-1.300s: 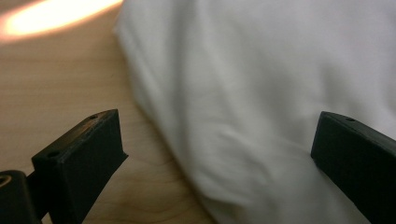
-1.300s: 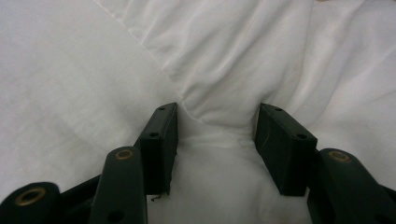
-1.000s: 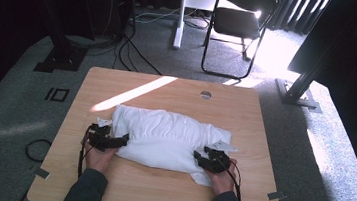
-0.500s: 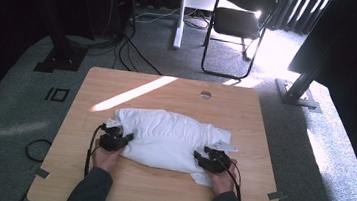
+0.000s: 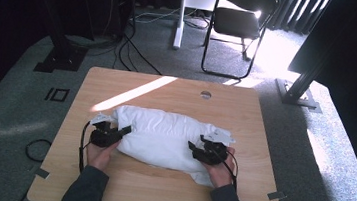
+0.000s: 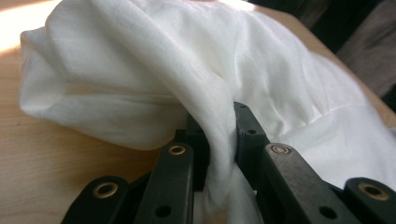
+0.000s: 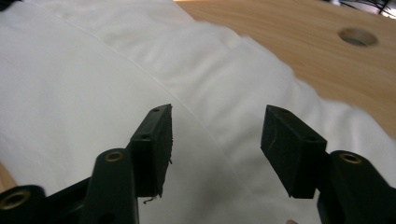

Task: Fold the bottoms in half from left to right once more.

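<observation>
Cloth (image 6: 140, 70) hides the left tongs' (image 6: 219, 135) clamped tips; right tongs (image 7: 215, 140) gape apart.

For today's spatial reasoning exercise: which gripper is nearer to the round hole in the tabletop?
Right. The right gripper sits at the white cloth's right end, below the round hole. The left gripper, pinching the cloth's left end, lies much farther across the table.

Dark grey sleeves, black hand-held gripper (image 5: 124, 131), brass-ringed screws, trailing black cable
</observation>
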`<control>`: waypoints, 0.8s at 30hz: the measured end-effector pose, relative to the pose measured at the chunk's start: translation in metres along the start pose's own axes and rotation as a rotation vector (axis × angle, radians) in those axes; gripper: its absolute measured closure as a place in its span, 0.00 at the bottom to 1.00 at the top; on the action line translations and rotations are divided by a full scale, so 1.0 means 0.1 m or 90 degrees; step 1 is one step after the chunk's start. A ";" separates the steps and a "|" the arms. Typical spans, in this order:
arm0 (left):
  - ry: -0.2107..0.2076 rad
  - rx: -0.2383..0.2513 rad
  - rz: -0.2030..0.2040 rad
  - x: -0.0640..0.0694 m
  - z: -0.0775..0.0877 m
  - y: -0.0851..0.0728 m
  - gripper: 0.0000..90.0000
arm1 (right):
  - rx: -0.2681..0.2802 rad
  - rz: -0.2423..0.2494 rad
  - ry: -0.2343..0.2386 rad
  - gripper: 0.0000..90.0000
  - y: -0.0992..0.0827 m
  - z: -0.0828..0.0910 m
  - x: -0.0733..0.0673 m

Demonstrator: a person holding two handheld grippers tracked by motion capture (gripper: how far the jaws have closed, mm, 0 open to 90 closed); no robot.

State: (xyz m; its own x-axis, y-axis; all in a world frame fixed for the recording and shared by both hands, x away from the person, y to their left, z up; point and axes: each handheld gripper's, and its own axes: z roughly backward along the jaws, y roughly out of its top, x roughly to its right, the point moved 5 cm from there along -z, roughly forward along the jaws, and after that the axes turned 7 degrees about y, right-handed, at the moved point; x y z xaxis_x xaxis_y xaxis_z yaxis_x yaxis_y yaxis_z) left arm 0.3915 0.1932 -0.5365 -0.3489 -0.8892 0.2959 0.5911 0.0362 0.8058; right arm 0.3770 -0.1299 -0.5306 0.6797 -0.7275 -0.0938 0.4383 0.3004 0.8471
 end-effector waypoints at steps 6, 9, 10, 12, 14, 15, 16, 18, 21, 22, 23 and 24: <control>-0.050 0.040 0.008 0.13 0.12 0.20 0.91 | -0.085 0.009 0.009 0.44 0.00 -0.48 -0.09; -0.076 0.055 0.002 0.24 0.16 0.31 0.92 | -0.117 0.018 0.009 0.45 -0.13 -0.68 -0.16; -0.082 0.062 -0.001 0.28 0.17 0.35 0.92 | -0.113 0.018 0.008 0.45 -0.14 -0.71 -0.18; -0.103 0.076 -0.003 0.36 0.19 0.43 0.92 | -0.113 0.021 0.002 0.46 -0.14 -0.74 -0.24; -0.118 0.085 -0.009 0.45 0.20 0.49 0.92 | -0.116 0.019 0.007 0.46 -0.13 -0.77 -0.27; -0.125 0.089 -0.016 0.52 0.20 0.53 0.92 | -0.113 0.015 0.010 0.46 -0.13 -0.80 -0.29; -0.129 0.090 -0.022 0.56 0.20 0.55 0.92 | -0.104 0.009 0.013 0.47 -0.12 -0.83 -0.32; -0.139 0.092 -0.038 0.65 0.19 0.59 0.92 | -0.094 0.003 0.015 0.47 -0.11 -0.88 -0.38; -0.131 0.087 -0.068 0.75 0.13 0.61 0.92 | -0.081 0.006 0.030 0.47 -0.08 -0.97 -0.50; -0.131 0.085 -0.070 0.76 0.12 0.61 0.92 | -0.081 0.006 0.045 0.47 -0.06 -0.98 -0.52; -0.129 0.085 -0.072 0.76 0.11 0.60 0.92 | -0.083 0.002 0.060 0.46 -0.04 -0.97 -0.53; -0.125 0.085 -0.074 0.75 0.11 0.60 0.92 | -0.083 -0.002 0.070 0.46 -0.02 -0.93 -0.53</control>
State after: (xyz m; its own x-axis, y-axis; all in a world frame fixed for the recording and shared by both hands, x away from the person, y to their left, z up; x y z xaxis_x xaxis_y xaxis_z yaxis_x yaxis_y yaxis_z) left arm 0.3927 0.1338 -0.4609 -0.5505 -0.7862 0.2808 0.4421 0.0108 0.8969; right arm 0.3943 -0.0348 -0.5760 0.7356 -0.6584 -0.1593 0.5081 0.3809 0.7725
